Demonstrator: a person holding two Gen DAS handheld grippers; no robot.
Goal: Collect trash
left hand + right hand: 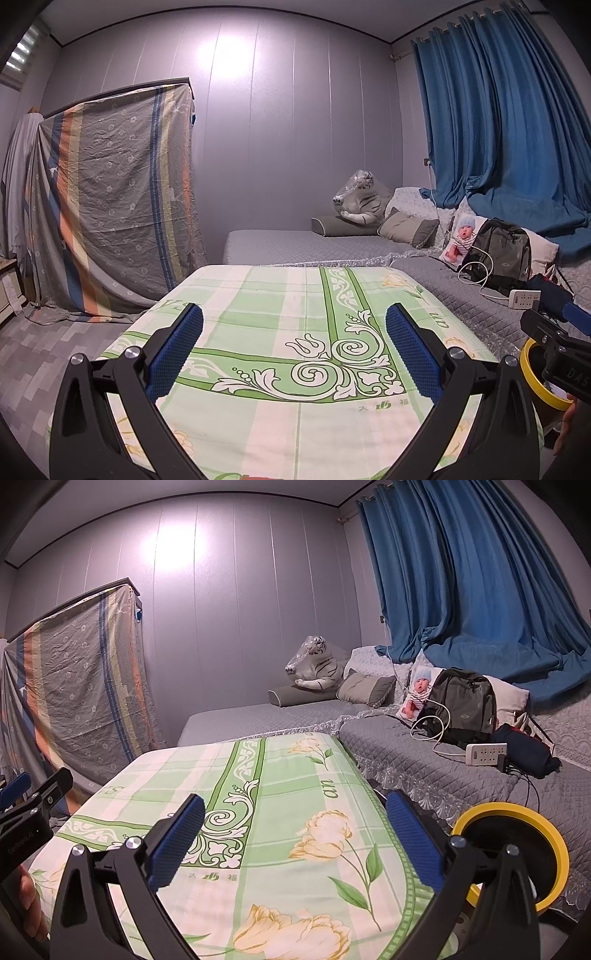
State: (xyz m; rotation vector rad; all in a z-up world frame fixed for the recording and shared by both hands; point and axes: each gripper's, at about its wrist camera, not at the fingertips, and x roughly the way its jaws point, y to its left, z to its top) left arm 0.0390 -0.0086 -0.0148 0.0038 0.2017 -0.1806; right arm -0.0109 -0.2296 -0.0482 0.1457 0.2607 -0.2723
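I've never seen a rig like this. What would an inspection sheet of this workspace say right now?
Surface: green floral cloth covers the table; nothing lies on it.
Job's things: yellow-rimmed bin beside the table; no trash seen.
Clutter: backpack, power strip, doll, plush tiger on the sofa.
Grippers: left gripper and right gripper open, empty.
Cables: white cable by the backpack.
Surroundings: blue curtain, striped sheet.

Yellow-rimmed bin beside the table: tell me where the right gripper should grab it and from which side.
Take the yellow-rimmed bin by its rim, probably the arc nearest the right gripper, coming from above with one finger inside and one outside. The rim is a thin raised ring around an open dark mouth, and the bin's wall is mostly hidden between the table and the sofa. Both grippers are open and empty.
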